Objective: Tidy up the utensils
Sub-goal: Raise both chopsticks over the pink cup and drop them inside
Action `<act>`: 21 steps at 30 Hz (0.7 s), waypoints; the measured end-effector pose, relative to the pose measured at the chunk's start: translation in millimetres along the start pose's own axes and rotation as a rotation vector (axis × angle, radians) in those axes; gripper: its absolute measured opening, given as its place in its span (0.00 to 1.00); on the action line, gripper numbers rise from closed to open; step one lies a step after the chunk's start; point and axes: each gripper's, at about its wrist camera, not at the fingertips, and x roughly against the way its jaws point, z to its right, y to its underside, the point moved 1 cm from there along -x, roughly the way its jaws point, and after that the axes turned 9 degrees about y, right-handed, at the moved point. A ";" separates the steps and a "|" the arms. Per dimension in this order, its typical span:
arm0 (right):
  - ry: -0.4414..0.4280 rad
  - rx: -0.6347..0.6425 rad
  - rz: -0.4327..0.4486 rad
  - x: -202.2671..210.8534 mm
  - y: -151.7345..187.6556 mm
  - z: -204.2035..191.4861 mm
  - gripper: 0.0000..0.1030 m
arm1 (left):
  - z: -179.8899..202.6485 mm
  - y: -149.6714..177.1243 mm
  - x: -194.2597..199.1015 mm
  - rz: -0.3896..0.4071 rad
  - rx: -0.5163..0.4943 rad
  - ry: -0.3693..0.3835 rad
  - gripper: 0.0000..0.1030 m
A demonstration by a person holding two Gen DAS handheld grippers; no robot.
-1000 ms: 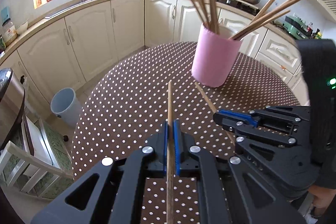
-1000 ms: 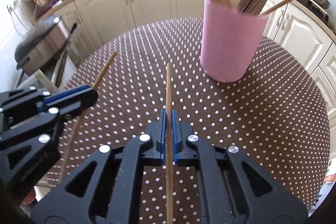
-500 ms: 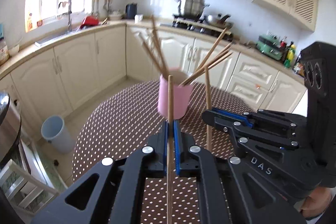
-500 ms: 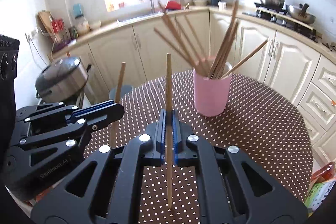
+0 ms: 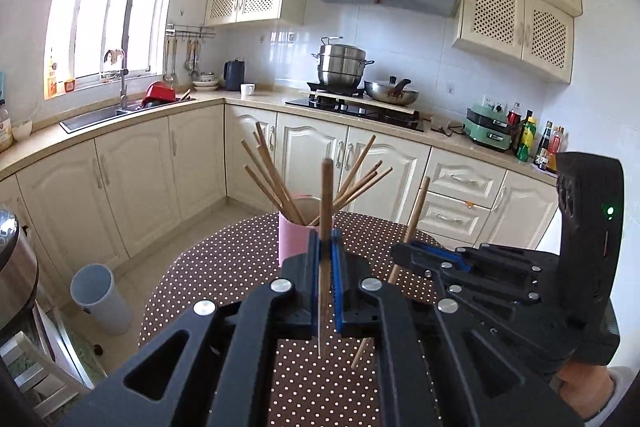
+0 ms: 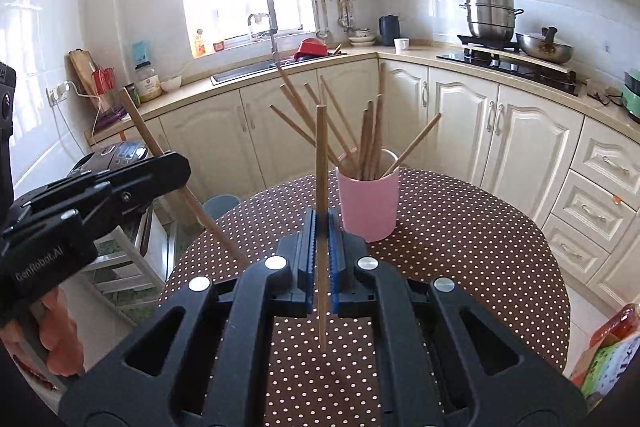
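Item 1: left chopstick, wooden, near upright, clamped between the blue pads of the left gripper; jaws closed on it, both ends free, lifted clear of the table.

Item 2: right chopstick, same kind, also near upright, pinched the same way by the right gripper; its lower tip hangs above the cloth. In the left wrist view this gripper stands just to the right of the other, its stick leaning slightly.

Item 3: pink cup, upright on the table beyond both grippers, well apart from either stick. Holds roughly 10 chopsticks, fanned loosely outward; exact count cannot be told.

Item 4: round table, brown cloth with white dots. No loose utensils show on the visible part of it.

Surroundings: cream kitchen cabinets, sink under the window, steamer pot and wok on the hob, grey bin on the floor, a person's hand on each gripper handle.

Progress, as judged: most sticks already stand in the cup. These 2 appear to be the last in sight. Remaining: carry both over the rim, lower the tips in, release.
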 end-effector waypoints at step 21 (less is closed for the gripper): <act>0.059 -0.073 0.189 14.5 -60.0 42.3 0.06 | -4.0 -86.5 -28.5 0.166 -0.024 -0.029 0.06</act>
